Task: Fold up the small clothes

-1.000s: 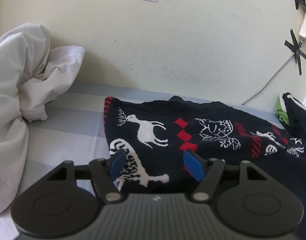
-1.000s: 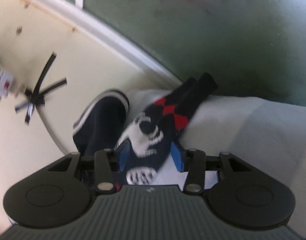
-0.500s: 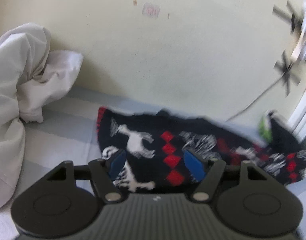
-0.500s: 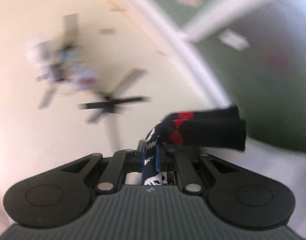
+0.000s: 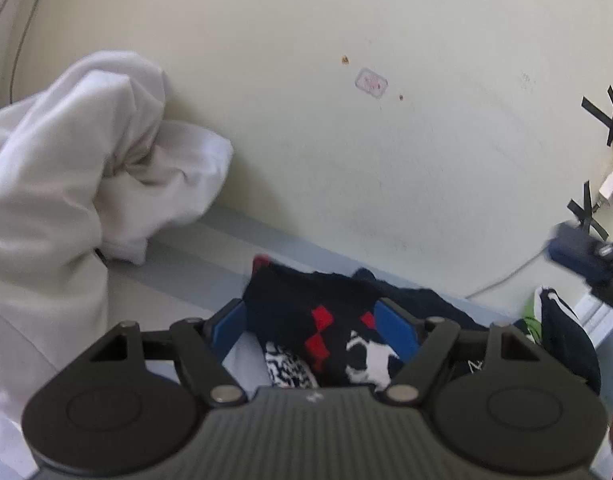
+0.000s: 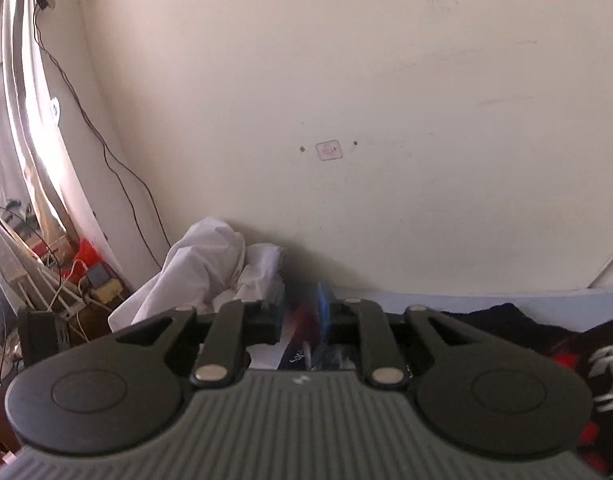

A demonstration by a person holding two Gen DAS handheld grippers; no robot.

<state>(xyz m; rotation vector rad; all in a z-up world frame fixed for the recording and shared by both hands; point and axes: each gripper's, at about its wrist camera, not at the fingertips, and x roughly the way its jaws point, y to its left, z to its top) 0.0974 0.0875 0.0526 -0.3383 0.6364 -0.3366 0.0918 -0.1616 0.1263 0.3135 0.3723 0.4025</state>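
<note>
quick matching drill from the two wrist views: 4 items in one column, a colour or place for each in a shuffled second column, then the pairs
Column 1
1. patterned sweater
2. white bedding heap
3. small sticker
4. tape crosses

Column 2
A. pink-edged, stuck on the bare wall
B. dark knit with red diamonds and white animals, seen between the left tongs
C. black, on the wall at the right edge of the left view
D. piled against the wall on the left

Pairs: 1-B, 2-D, 3-A, 4-C
</note>
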